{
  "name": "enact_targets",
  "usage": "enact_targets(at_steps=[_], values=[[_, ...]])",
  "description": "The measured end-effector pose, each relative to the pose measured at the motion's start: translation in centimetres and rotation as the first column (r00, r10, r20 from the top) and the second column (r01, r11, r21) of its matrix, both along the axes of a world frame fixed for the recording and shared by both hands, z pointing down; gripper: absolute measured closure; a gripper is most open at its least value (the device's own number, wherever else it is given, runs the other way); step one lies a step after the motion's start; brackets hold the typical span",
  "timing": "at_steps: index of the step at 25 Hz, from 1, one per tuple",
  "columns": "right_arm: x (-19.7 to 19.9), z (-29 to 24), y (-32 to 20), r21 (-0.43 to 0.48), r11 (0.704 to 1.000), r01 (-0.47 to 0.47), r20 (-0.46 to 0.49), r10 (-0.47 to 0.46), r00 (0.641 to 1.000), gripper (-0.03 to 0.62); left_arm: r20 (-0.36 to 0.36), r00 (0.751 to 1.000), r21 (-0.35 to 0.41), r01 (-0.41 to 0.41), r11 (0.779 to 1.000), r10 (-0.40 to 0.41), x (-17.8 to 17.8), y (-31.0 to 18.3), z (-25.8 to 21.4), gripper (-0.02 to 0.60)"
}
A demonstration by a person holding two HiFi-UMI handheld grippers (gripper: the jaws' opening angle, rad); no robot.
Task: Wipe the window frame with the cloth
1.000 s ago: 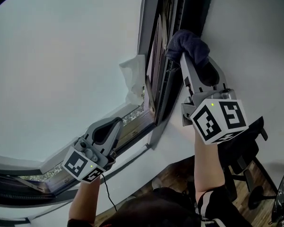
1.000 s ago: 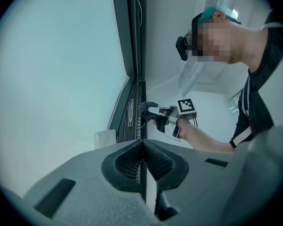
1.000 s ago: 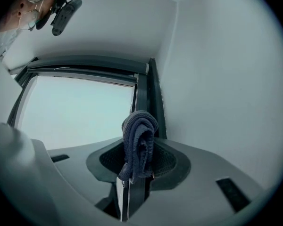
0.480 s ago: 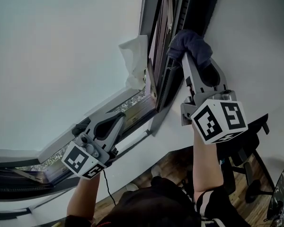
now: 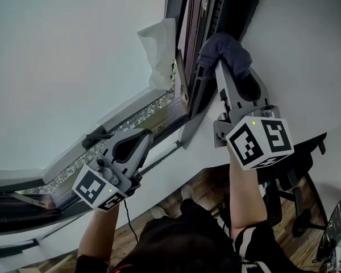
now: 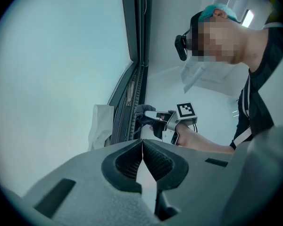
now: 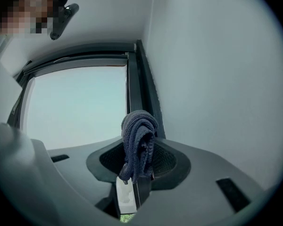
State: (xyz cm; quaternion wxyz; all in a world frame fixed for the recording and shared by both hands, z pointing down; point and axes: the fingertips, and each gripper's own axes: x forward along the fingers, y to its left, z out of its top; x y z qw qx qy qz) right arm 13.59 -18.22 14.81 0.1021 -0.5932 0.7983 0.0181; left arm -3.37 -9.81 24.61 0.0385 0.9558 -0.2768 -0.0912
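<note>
A dark blue cloth is bunched between the jaws of my right gripper, which is shut on it. The cloth presses against the dark upright window frame where it meets the white wall. In the right gripper view the cloth hangs folded over the right gripper, with the window frame straight ahead. My left gripper is lower left by the bottom sill, shut and holding nothing. In the left gripper view the left gripper shows its jaws closed together.
A white crumpled sheet clings to the glass beside the frame. The lower sill carries gravel-like grit and a dark handle. A white wall lies on the right. Below are a wooden floor and an office chair.
My right gripper keeps the cloth pressed on the frame, having shifted only slightly upward. The left gripper has risen a little toward the sill. The head view has tilted.
</note>
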Motion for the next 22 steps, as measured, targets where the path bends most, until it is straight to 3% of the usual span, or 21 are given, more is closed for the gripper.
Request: enact_targets(at_steps=[13,22], values=[[0.2,7.2,-0.5,-0.108,0.994,0.016,0.047,-0.011,0.999,0.462,0.032,0.999,-0.08,0.016,0.997,-0.014,0.5,0.9,3.8,0.561],[0.6,12.1,-0.8,-0.183,0.983,0.022,0.057,-0.012,0.998,0.462,0.012,1.0,-0.144,0.012,0.99,-0.01,1.3,1.3,6.2,0.561]])
